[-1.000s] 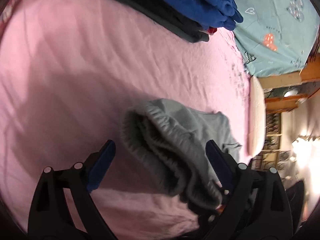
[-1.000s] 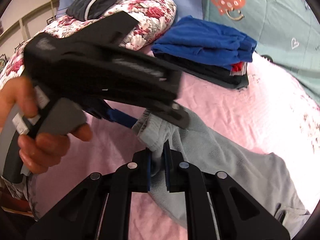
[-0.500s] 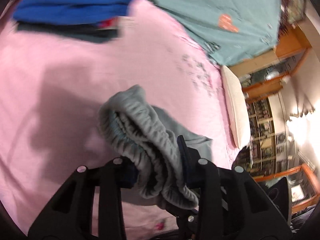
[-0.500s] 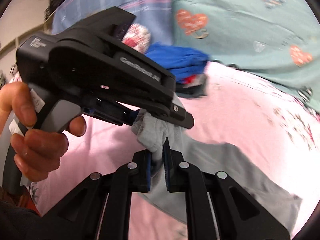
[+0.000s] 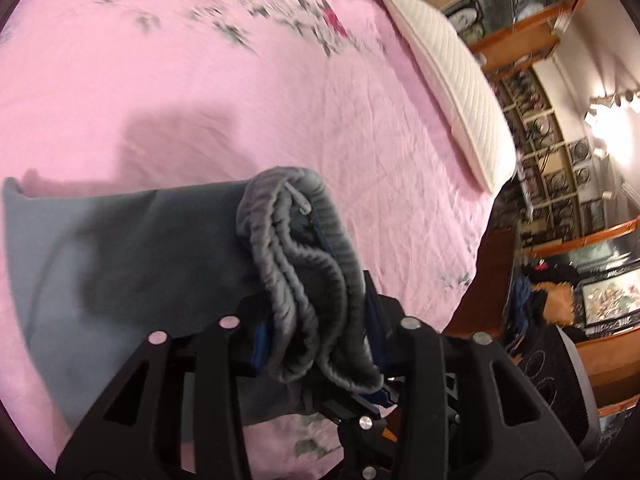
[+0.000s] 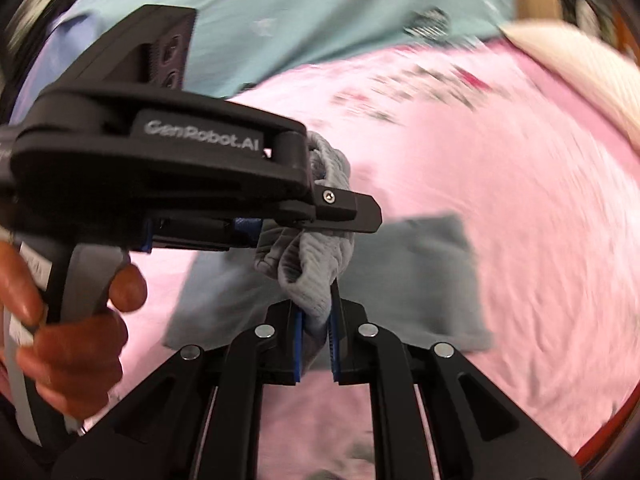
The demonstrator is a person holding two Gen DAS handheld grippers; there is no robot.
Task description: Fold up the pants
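The grey fleece pants (image 5: 132, 256) are held up off the pink bedsheet (image 5: 240, 92) by both grippers at once. In the left wrist view, the bunched, ribbed elastic waistband (image 5: 308, 280) is seen gathered between the blue pads of the left gripper (image 5: 316, 344); its jaws are easing apart a little, yet the thick roll of fabric is pressed on both sides. The rest of the garment is draped away to the left of that view, one flat panel hanging down to the sheet.

Over on the right wrist view, the right gripper (image 6: 316, 344) is pressed nearly together, and a fold of the grey waistband is pinched tightly between its blue pads. The left gripper's black body (image 6: 160, 184) is seen just above and to the left, held by a person's hand (image 6: 68, 320) around its grey handle, and its tip is buried in the same clump of cloth. The two grips sit close beside each other on the waistband.

Behind, a white quilted pillow (image 5: 452, 80) is laid along the bed's far edge, and a teal patterned blanket (image 6: 280, 12) is spread at the top. Much of the background is blurred.
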